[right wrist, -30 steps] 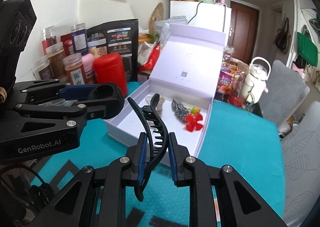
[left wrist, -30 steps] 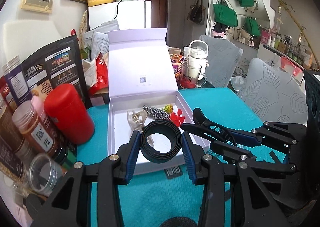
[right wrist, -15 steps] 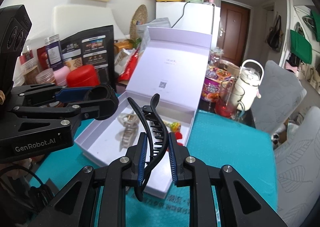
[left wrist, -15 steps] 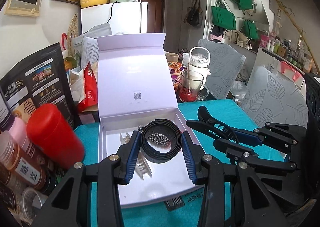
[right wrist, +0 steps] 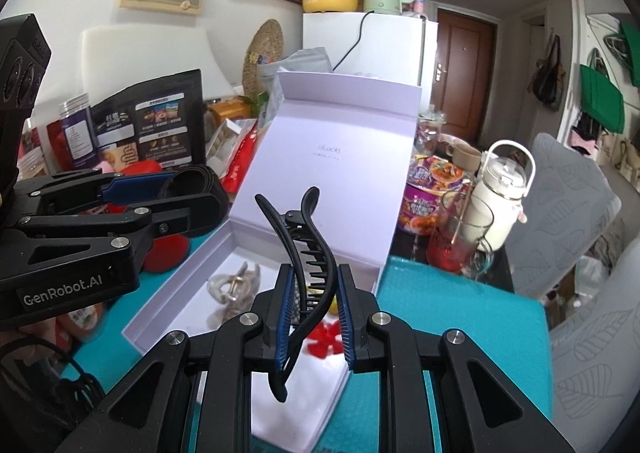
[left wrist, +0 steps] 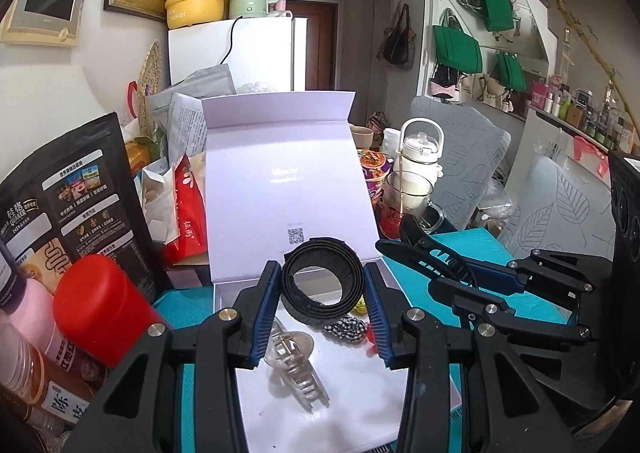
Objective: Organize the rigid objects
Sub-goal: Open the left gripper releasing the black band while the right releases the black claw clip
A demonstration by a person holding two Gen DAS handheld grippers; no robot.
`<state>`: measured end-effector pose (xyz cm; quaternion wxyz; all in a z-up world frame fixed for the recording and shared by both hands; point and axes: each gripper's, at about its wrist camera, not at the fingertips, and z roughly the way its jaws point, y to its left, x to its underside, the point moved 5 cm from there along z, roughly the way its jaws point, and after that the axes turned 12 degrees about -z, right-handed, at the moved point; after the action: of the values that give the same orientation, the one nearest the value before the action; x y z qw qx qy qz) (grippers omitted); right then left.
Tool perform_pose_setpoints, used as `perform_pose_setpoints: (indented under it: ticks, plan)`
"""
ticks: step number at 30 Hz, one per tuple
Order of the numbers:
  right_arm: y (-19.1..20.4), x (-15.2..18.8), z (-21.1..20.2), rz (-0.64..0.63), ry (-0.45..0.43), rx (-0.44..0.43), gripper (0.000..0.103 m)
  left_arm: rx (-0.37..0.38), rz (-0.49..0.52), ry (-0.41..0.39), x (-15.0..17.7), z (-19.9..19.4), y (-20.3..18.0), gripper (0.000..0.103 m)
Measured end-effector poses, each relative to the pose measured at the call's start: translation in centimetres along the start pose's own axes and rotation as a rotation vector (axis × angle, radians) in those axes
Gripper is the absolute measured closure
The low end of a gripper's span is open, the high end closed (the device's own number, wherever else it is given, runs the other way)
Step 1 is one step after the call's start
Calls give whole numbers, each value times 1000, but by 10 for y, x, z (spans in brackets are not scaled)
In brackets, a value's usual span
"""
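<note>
The left gripper (left wrist: 323, 317) is clamped on a coiled black band (left wrist: 322, 285), held above the white box (left wrist: 360, 405); the right gripper (right wrist: 313, 317) is clamped on a black hair clip (right wrist: 301, 273), its hinge end tipped up, also over the box; the box lies open on the teal cloth (right wrist: 460, 333), its lid (left wrist: 288, 181) standing up at the back; inside lie a clear claw clip (left wrist: 294, 367), a checked tie (left wrist: 349, 327) and a red flower (right wrist: 326, 339); a red canister (left wrist: 98, 309) stands just left of the box.
</note>
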<state>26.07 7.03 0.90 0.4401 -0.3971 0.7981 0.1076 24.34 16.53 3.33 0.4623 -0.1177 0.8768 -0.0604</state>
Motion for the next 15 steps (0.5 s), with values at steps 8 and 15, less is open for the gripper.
perform_pose_setpoints:
  ticks: [8, 15]
  plan:
    - [-2, 0, 31, 25, 22, -27, 82, -39, -20, 59, 6, 32, 20, 62]
    - [-7, 17, 59, 26, 96, -36, 82, -84, -26, 134, 19, 63, 33, 62]
